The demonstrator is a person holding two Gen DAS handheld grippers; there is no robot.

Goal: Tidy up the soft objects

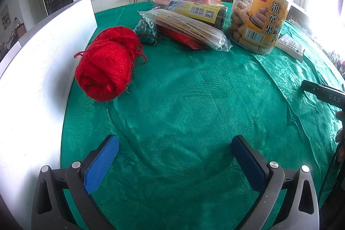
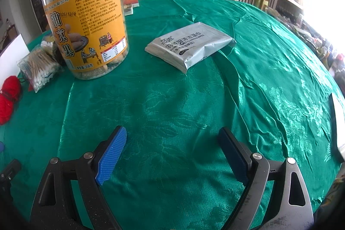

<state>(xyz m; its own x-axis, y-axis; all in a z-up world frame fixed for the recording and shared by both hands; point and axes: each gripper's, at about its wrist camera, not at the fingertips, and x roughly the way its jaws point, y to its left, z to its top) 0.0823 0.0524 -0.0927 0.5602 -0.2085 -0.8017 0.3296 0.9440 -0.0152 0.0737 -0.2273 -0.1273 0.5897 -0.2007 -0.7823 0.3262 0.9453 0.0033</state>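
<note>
White board (image 1: 38,70) stands along the left edge of the table (image 1: 194,100), which wears a green cloth. Red yarn ball (image 1: 105,66) lies just beside the board, loose strands trailing off its top. Judged light, squashy, not slippery; best taken across the fat middle, not by the strands, which would likely unwind. Behind it sits a small patterned pouch (image 1: 146,28), also soft, touching a bag of cotton swabs (image 1: 189,30). Snack jar (image 1: 258,12) stands upright further right: rigid, not a soft item. Left gripper (image 1: 174,156) hovers low over bare cloth, jaws wide, holding nothing, yarn well ahead to its left. Right gripper (image 2: 172,154) likewise has jaws wide and empty. Wet-wipes pack (image 2: 189,46) lies flat ahead of it: floppy, slick foil, probably best pinched at a short edge.
</note>
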